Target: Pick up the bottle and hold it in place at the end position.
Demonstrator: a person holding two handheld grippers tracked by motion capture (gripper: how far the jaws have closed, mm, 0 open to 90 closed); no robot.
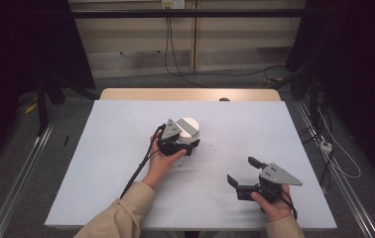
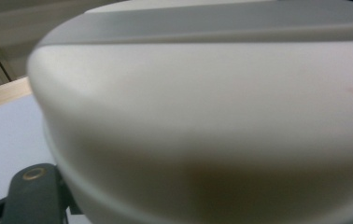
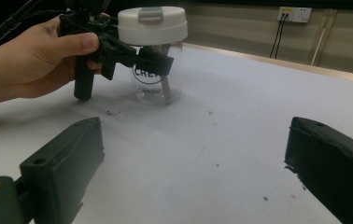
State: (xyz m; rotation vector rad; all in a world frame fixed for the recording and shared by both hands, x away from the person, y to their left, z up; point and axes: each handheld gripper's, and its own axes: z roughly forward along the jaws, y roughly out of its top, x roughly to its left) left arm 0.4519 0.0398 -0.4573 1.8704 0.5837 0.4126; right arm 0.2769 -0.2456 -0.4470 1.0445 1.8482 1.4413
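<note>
A clear jar with a white lid stands upright near the middle of the white table. It bears a printed label, and a pale stick leans inside it. My left gripper is shut on the jar just under the lid, one jaw across the near side and the other behind. The lid looms blurred and very close in the left gripper view. My right gripper rests open near the front right of the table, apart from the jar, its jaws wide with nothing between them.
Small dark specks dot the tabletop around the jar. A wooden strip runs along the table's far edge. Beyond it are a wall, sockets and cables on the floor. Metal rails flank both sides.
</note>
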